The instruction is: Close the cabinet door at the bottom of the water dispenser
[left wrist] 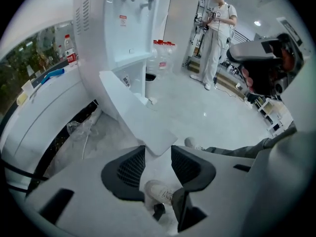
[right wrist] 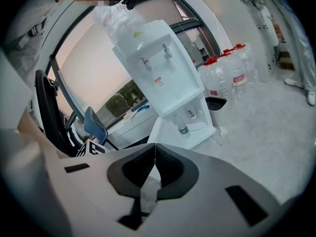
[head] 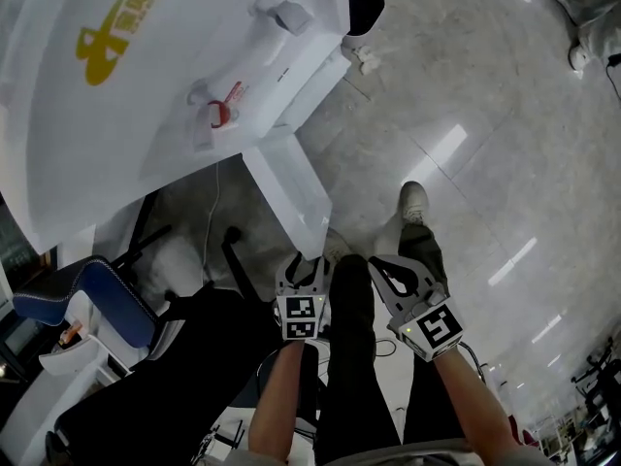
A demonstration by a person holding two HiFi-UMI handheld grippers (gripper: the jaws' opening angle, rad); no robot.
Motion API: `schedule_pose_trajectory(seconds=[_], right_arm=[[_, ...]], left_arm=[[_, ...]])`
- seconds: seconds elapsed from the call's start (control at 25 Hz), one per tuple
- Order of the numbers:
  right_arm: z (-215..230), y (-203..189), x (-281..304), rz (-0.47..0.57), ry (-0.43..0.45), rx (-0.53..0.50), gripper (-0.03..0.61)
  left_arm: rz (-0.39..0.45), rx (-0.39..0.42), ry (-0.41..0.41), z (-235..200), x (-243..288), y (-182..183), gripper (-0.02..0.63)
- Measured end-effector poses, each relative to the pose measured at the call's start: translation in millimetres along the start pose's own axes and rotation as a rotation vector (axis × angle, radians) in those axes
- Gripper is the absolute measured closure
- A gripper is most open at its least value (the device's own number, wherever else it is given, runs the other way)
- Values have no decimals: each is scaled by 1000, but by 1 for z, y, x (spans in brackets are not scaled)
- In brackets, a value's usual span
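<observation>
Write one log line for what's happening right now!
cabinet door: open | left hand-held gripper: open, near door corner | right hand-held gripper: shut, empty | task: door not yet closed

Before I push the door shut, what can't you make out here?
Inside the cabinet: head view, under the dispenser top; left gripper view, behind the open door; right gripper view, small.
Whether the left gripper touches the door: its corner sits by the open jaws, contact unclear.
Door hinge: too small everywhere.

The white water dispenser [head: 165, 76] fills the upper left of the head view. Its white cabinet door [head: 288, 188] at the bottom stands swung open, jutting toward frame centre.
</observation>
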State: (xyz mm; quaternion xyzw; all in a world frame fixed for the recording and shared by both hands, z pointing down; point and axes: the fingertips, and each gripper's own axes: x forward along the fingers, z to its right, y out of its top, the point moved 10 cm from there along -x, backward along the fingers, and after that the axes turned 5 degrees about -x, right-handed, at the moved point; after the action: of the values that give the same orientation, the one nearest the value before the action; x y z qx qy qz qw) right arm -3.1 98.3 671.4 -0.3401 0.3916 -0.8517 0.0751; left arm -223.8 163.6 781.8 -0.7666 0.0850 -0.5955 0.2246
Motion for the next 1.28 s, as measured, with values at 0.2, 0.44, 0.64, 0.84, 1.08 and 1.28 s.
schedule_pose_trajectory(seconds=[0.2, 0.44, 0.64, 0.84, 1.08, 1.28], right_arm=[[6, -13, 1, -26, -5, 15, 568], [14, -17, 2, -32, -11, 37, 568], [26, -18, -2, -45, -17, 42, 568], [41, -17, -10, -32, -37, 52, 568], [62, -15, -26, -27, -63, 74, 568], [84, -16, -37, -13, -108, 63, 568]], left_arm=[[13, -12, -3, 7, 3, 4, 448], [24, -5, -16, 20, 12, 14, 453], [37, 57, -46, 37, 23, 29, 471], [48, 85, -94, 56, 39, 46, 480], [56, 139, -125, 74, 56, 71, 480], [68, 163, -148, 85, 70, 95, 480]])
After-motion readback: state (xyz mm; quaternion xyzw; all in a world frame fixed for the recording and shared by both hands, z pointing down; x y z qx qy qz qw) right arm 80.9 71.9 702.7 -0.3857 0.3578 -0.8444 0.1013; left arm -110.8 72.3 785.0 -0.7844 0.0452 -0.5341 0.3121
